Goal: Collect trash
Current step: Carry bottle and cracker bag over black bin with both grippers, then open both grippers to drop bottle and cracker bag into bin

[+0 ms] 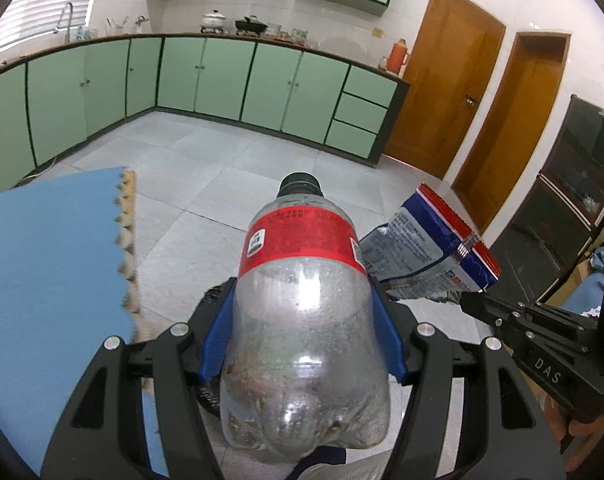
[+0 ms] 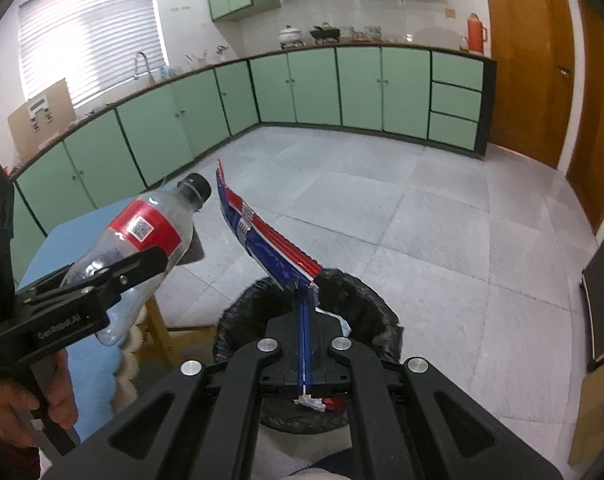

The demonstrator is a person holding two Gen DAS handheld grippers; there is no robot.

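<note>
Holding item one, the left gripper [image 1: 302, 300] has its blue pads [image 1: 216, 340] clamped on the lower body of a clear plastic bottle [image 1: 302, 320]; red label band, black cap, droplets inside, neck pointing away from the hand.

Item two: a flattened blue, red and white snack bag [image 2: 262, 240], pinched edge-on between the fully closed jaws of the right gripper [image 2: 305, 300], the bag's free end slanting up and away.

Landmark: a bin lined with a black bag [image 2: 361, 304], on the grey tiled floor [image 2: 421, 208]. The snack bag sits directly above the bin's near rim; some white and red scraps lie inside. The bottle hangs left of the bin, over the corner of a low table covered by a blue foam mat [image 1: 54, 248]. A person's hand [image 2: 26, 404] grips the left gripper's handle.

Background beyond the bin: green cabinets [image 2: 357, 88] and a wooden door [image 2: 525, 60].
</note>
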